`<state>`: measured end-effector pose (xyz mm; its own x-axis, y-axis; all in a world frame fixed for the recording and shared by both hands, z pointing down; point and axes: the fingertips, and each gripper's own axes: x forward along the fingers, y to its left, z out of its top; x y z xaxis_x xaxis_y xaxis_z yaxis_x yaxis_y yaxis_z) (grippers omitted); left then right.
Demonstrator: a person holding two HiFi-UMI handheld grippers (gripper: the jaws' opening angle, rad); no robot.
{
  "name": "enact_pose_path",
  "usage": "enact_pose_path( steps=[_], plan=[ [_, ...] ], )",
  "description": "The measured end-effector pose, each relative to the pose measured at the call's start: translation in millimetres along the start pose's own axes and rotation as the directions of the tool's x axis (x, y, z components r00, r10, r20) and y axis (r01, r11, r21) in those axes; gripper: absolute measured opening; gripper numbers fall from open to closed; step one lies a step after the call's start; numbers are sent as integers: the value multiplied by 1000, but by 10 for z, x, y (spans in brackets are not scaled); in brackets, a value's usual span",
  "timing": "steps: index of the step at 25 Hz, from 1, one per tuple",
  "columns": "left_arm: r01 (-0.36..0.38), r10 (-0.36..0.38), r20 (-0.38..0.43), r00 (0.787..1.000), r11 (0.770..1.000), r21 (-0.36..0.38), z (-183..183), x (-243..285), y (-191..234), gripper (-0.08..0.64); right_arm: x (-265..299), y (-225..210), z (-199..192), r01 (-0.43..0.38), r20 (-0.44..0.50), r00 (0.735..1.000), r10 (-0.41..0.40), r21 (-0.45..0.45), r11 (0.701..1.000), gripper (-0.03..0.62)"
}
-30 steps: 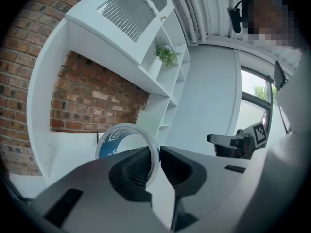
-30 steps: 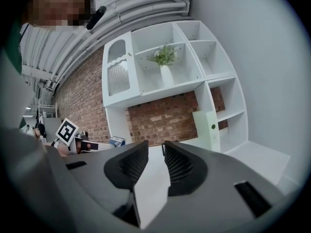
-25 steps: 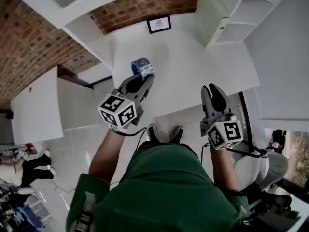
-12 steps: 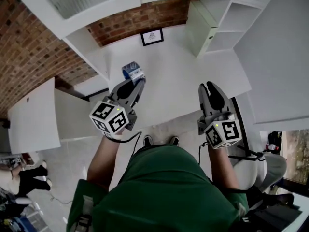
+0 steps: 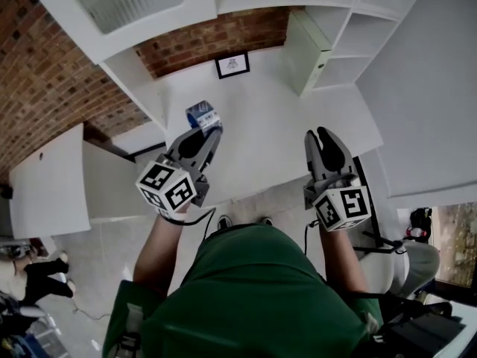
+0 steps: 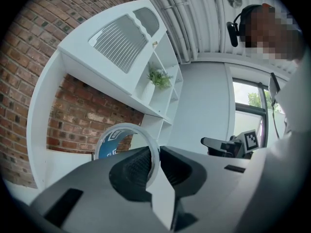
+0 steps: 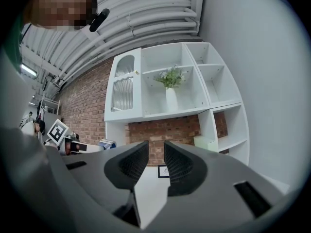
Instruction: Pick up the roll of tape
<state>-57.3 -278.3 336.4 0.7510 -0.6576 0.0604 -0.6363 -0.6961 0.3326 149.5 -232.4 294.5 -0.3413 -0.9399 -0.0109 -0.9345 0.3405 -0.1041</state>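
The tape roll (image 5: 203, 115), white-rimmed with blue print, hangs in the air above the white desk (image 5: 261, 118). My left gripper (image 5: 206, 130) is shut on it. In the left gripper view the roll (image 6: 116, 139) stands on edge, its right rim pinched between the two dark pads (image 6: 133, 168). My right gripper (image 5: 321, 135) hovers level over the desk's near right edge. Its jaws stand slightly apart with nothing between them, and the right gripper view shows only desk and wall through the narrow gap of the right gripper (image 7: 155, 154).
A small framed picture (image 5: 232, 65) leans against the brick wall (image 5: 216, 36) at the back of the desk. A white shelf unit (image 7: 194, 86) holds a vase with a plant (image 7: 170, 81). Another person (image 5: 26, 271) stands at far left on the floor.
Both grippers have risen a little above the desk. The tape roll stays pinched in the left gripper, and the right jaws keep the same gap.
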Motion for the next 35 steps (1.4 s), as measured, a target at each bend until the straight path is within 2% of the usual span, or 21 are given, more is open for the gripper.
enact_pose_path(
  steps=[24,35],
  plan=[
    [-20,20,-24,1000,1000,-2,-90,-44,15,67,-21,-22,49,-13,13,1000,13,7,1000,117],
    [-25,25,-27,999,1000,-3,-97,-89,42,67,-26,-6,60,1,17,1000,-1,2,1000,89]
  ],
)
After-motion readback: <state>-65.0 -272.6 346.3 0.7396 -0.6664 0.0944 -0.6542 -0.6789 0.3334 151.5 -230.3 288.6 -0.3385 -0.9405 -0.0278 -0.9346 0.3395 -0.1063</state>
